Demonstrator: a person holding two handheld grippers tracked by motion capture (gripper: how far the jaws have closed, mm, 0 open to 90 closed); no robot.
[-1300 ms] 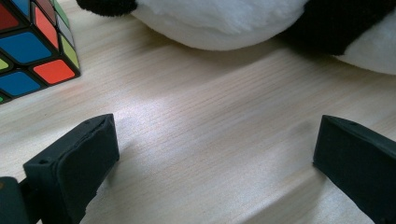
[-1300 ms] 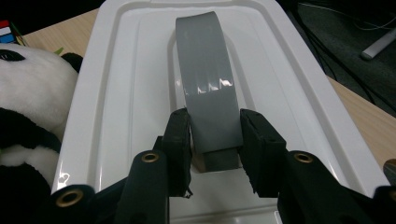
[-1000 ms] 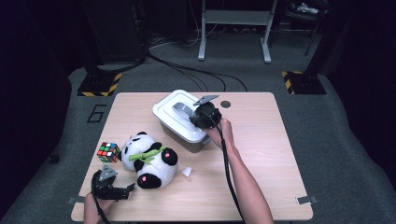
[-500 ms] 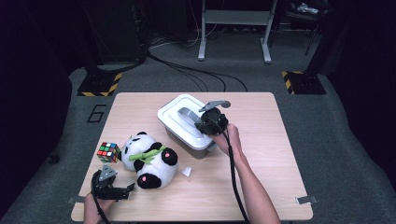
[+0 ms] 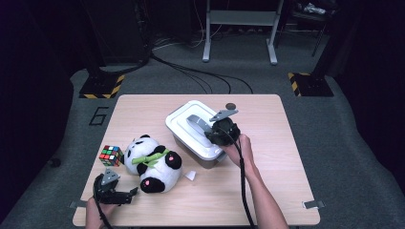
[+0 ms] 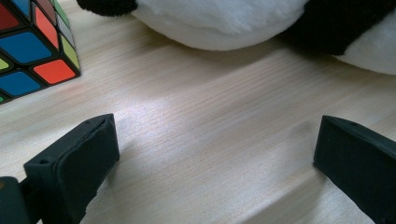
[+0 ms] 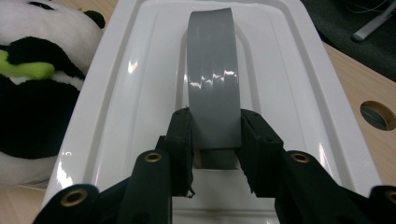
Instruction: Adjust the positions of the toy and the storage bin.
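The right tongs (image 7: 212,140) are clamped across the grey handle (image 7: 212,79), whose long axis runs up the frame; the left tongs (image 6: 210,154) stand apart.

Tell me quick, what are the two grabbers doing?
Left gripper: open, holding nothing, low over the table near the panda.
Right gripper: shut on the grey handle of the box lid.

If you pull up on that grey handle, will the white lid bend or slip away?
The lid looks like hard glossy plastic, so it would probably stay stiff. Its shine hints it is slippery, but the right gripper pinches the grey handle from both sides, which should hold. It looks thin, so likely light, though the box might lift with it.
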